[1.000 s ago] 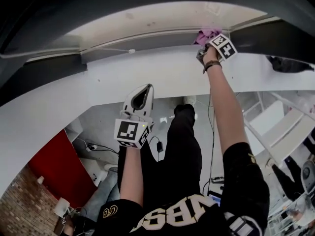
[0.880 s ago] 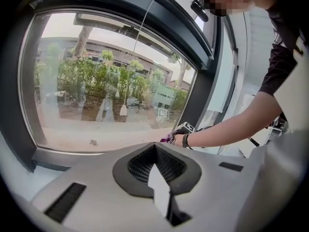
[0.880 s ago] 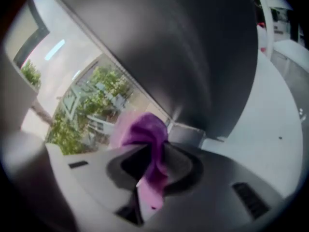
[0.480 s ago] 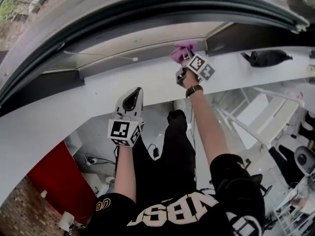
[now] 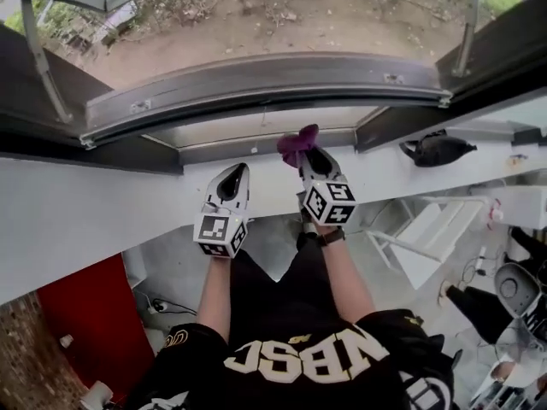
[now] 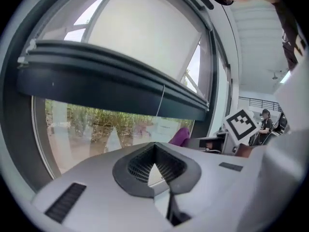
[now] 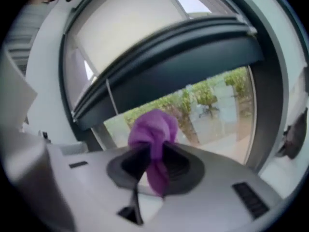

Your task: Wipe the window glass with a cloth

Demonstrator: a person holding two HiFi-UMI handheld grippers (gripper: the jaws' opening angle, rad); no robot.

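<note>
Holding the purple cloth (image 7: 153, 129) in the right gripper (image 7: 153, 164): the jaws are clamped on its middle, with a bunched wad standing above the pads and a short tail hanging below them.

Head view: the cloth sits at the tip of the right gripper, in front of the dark lower frame rail (image 5: 256, 79) at the foot of the window glass (image 5: 282, 15). Whether cloth and glass touch cannot be told.

Left gripper (image 6: 154, 164): jaws pressed together, nothing between them. It is held just beside the right one, on its left, and both point at the window.

Bare ground and green plants show through the glass. In both gripper views a pale roller blind (image 6: 145, 33) covers the upper part of the window.

A black bag (image 5: 436, 149) lies on the white ledge (image 5: 94, 220), to the right of the grippers.
</note>
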